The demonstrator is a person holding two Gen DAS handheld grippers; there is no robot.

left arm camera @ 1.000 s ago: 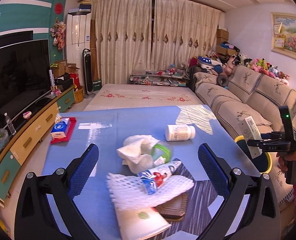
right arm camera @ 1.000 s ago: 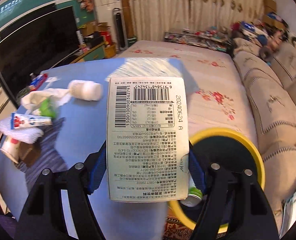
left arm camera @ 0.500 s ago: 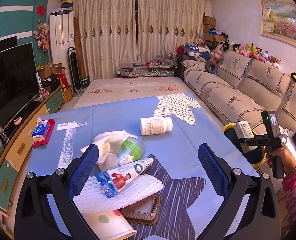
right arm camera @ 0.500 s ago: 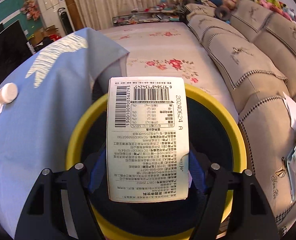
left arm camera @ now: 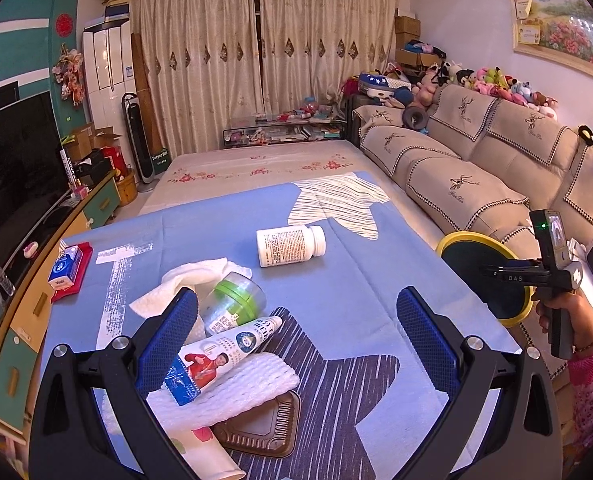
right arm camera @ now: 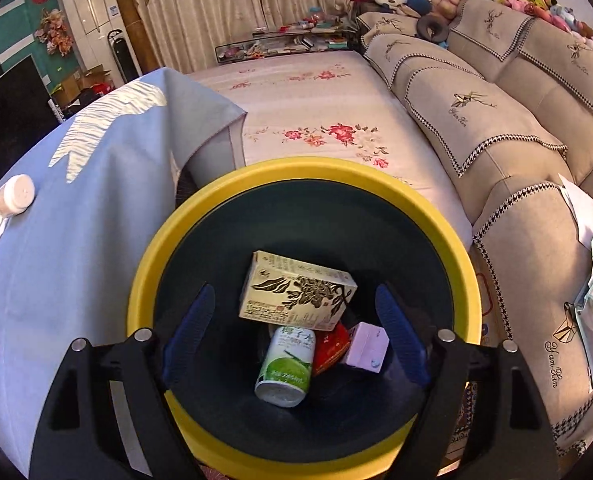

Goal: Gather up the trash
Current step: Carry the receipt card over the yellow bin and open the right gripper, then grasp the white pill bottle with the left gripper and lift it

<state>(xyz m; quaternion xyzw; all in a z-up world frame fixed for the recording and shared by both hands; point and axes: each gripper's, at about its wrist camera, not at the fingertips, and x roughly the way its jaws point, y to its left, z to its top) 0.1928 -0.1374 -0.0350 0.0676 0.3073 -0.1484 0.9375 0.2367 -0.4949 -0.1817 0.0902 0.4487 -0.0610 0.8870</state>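
Jaws of the right gripper (right arm camera: pixel 294 336) stand wide apart and empty, directly above the mouth of the yellow-rimmed bin (right arm camera: pixel 200 200). Inside the bin, nearest the camera, lies a green drink can (right arm camera: pixel 285 364), with a red packet (right arm camera: pixel 330 346) and a small lilac box (right arm camera: pixel 366 346) beside it; a cream carton (right arm camera: pixel 296 290) rests tilted across the top of them.

Jaws of the left gripper (left arm camera: pixel 296 332) are likewise fully spread and grip nothing. They hover over the blue-covered desk (left arm camera: pixel 356 280). Nearest the left pad lies a printed tube (left arm camera: pixel 216 360) on a white foam net (left arm camera: pixel 232 392), which partly covers a brown tray (left arm camera: pixel 264 428). A paper cup (left arm camera: pixel 212 456) shows at the bottom edge. Just behind the tube lies a clear jar with a green band (left arm camera: pixel 232 304) against crumpled white tissue (left arm camera: pixel 192 280). Farther out, well apart, a white pill bottle (left arm camera: pixel 290 240) lies on its side. A tissue pack (left arm camera: pixel 66 266) sits at the far left edge.

Hazards, as judged:
- The tube, net and tray overlap; closing on one may drag the others, and the light net could slip off the desk.
- The jar and pill bottle are round and lying on their sides; a glancing pad contact could roll them.
- The bin stands below the desk edge beside the sofa (left arm camera: pixel 476 184); a release off-centre could strike the rim and bounce out.
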